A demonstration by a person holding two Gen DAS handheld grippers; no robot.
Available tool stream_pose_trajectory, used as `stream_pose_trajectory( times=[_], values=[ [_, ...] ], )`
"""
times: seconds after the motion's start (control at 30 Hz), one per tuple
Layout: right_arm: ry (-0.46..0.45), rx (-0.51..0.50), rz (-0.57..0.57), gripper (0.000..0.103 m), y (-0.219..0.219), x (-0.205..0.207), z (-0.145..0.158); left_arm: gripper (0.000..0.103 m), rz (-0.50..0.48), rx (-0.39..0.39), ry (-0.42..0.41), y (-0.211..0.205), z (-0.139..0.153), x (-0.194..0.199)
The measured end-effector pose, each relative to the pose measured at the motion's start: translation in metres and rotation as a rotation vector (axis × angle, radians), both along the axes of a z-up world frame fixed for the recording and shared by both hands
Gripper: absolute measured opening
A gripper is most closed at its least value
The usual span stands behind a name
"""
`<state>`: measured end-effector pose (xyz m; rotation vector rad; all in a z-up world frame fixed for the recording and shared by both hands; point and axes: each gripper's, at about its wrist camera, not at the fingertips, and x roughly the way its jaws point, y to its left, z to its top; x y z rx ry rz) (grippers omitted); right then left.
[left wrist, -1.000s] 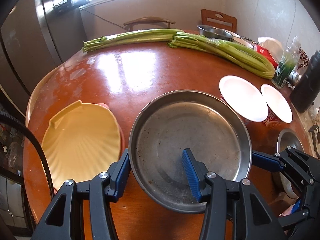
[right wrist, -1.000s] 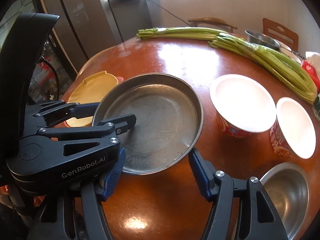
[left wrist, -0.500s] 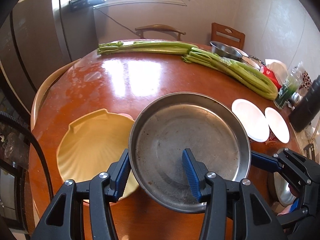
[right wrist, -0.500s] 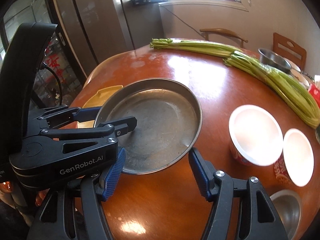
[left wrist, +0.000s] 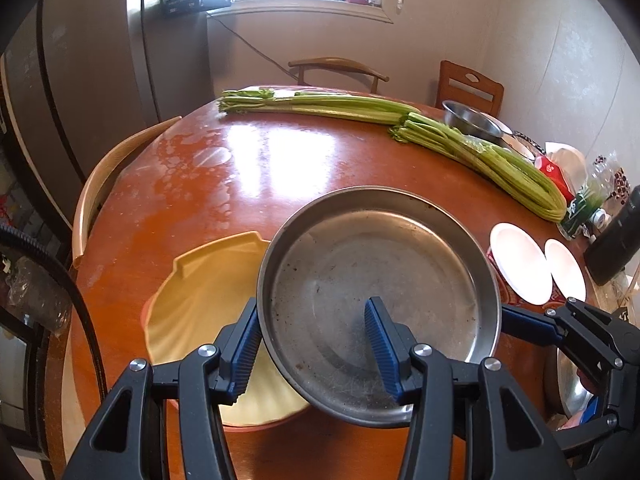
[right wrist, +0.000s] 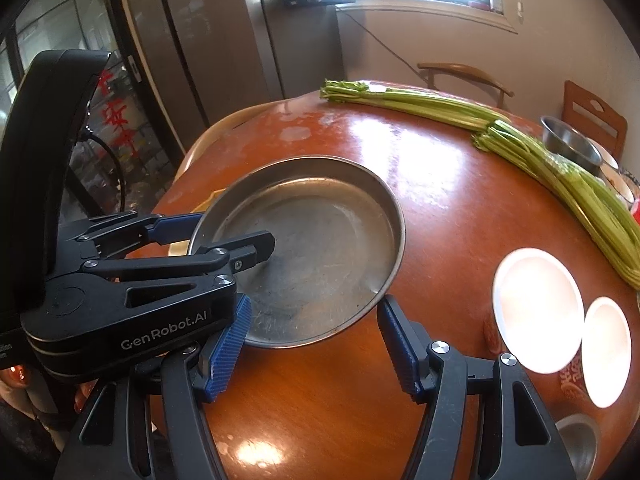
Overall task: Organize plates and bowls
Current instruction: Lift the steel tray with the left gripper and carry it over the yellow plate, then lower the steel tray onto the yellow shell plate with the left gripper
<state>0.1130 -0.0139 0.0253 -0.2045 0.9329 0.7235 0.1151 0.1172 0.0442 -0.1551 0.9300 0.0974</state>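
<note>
The left gripper has its jaws clamped across the rim of the steel pan, one pad outside the wall and one inside on the floor of the pan, a grip that lets one hand carry a wide, shallow dish by its edge. The pan hangs clear of the surface, tilted a little, and overlaps the yellow plate lying below and to its left. That placing suggests the pan is headed onto the plate to form a stack.

The right gripper hovers at the pan's near edge with its jaws apart and nothing between them; the pan's rim shows just beyond its pads, so it seems to wait in support rather than share the load.

Two white bowls sit side by side to the right, near a small steel bowl at the surface's edge, probably the next things to sort. Celery lies across the far side, well clear.
</note>
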Motion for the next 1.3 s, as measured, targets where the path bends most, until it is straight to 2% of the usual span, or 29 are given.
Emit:
stream_pose_trajectory(
  times=[0.47, 0.93, 1.3],
  values=[
    [-0.016, 0.019, 0.079, 0.068, 0.047, 0.006, -0.001, 0.051, 0.079, 0.007, -0.011, 0.044, 0.006, -0.007],
    [0.034, -0.058, 0.131, 0.068, 0.085, 0.007, -0.032, 0.051, 0.133, -0.02, 0.027, 0.074, -0.023, -0.017],
    [0.052, -0.088, 0.157, 0.068, 0.095, 0.006, -0.042, 0.051, 0.16, -0.026, 0.047, 0.081, -0.037, -0.023]
  ],
)
